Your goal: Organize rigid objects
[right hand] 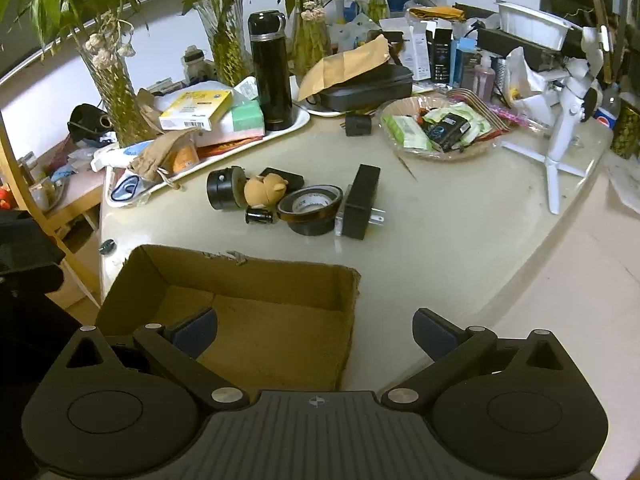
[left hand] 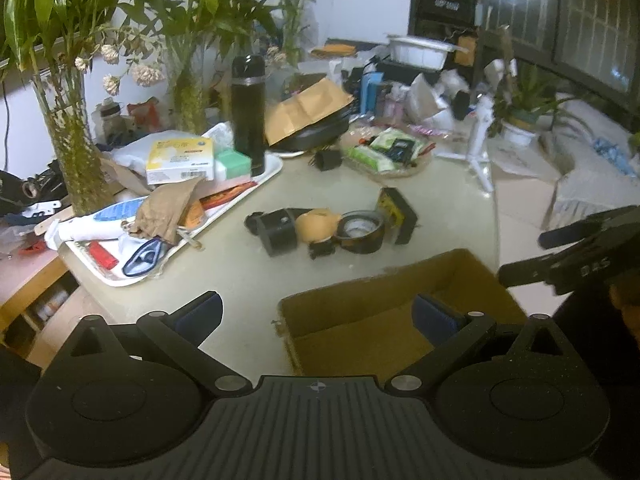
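1. Cardboard box (right hand: 248, 320), open-topped and empty, sits at the near edge of a pale bench (right hand: 460, 240), just in front of both grippers.
2. Left gripper (left hand: 318, 316) hovers over the box's left wall with its fingers spread wide apart, holding nothing.
3. Right gripper (right hand: 316, 330) hovers over the box's right wall, fingers likewise wide apart and empty. In the left wrist view it shows as dark fingers at the right edge.
4. Just beyond the box lies a tight cluster of small things: a black cylinder (right hand: 224, 188) on its side, a tan bear figure (right hand: 266, 189) touching it, a small black tube (right hand: 260, 215) in front of the bear, a roll of dark tape (right hand: 312, 209) lying flat, and a black plug adapter (right hand: 362, 202) with its prongs facing right.
5. Behind the cluster, a white tray (right hand: 302, 119) holds a tall black flask (right hand: 272, 74), standing upright, and boxes.
6. To the right, a glass dish (right hand: 436, 128) holds packets, and a white tripod (right hand: 560, 148) stands near it.
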